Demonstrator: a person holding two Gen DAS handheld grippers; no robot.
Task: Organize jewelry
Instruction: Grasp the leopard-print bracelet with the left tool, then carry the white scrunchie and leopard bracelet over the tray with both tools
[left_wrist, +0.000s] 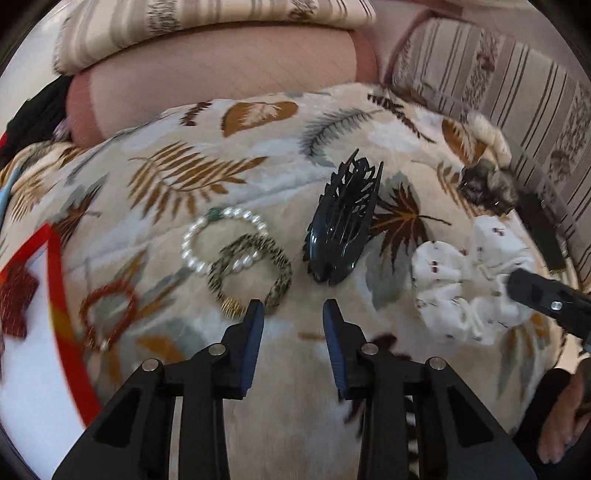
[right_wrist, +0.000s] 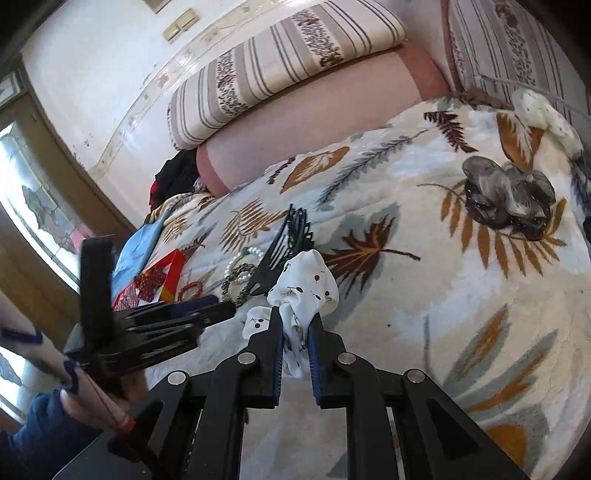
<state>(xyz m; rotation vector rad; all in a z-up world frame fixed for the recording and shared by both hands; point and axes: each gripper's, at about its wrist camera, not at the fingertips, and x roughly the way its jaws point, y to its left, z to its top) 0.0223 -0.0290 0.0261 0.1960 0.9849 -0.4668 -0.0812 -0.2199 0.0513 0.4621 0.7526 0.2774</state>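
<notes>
My right gripper (right_wrist: 295, 316) is shut on a white cherry-print scrunchie (right_wrist: 308, 282), which bunches up between its blue pads. In the left wrist view that scrunchie (left_wrist: 454, 273) lies on the leaf-patterned blanket (left_wrist: 258, 122) with the right gripper (left_wrist: 517, 286) at its right side. My left gripper (left_wrist: 293, 310) is open with nothing between its fingers. Just beyond its tips lie a pearl bracelet (left_wrist: 192, 240), a speckled bracelet (left_wrist: 282, 273) overlapping it, and a black hair claw (left_wrist: 343, 221). A red bead bracelet (left_wrist: 88, 314) lies further left.
A red-rimmed white box (left_wrist: 55, 280) sits at the left edge. A grey scrunchie (right_wrist: 509, 199) and a cream scrunchie (right_wrist: 543, 110) lie at the far right of the blanket. Striped cushions (right_wrist: 280, 66) and a pink bolster (right_wrist: 325, 110) border the back. A person's hand (left_wrist: 565, 413) shows at lower right.
</notes>
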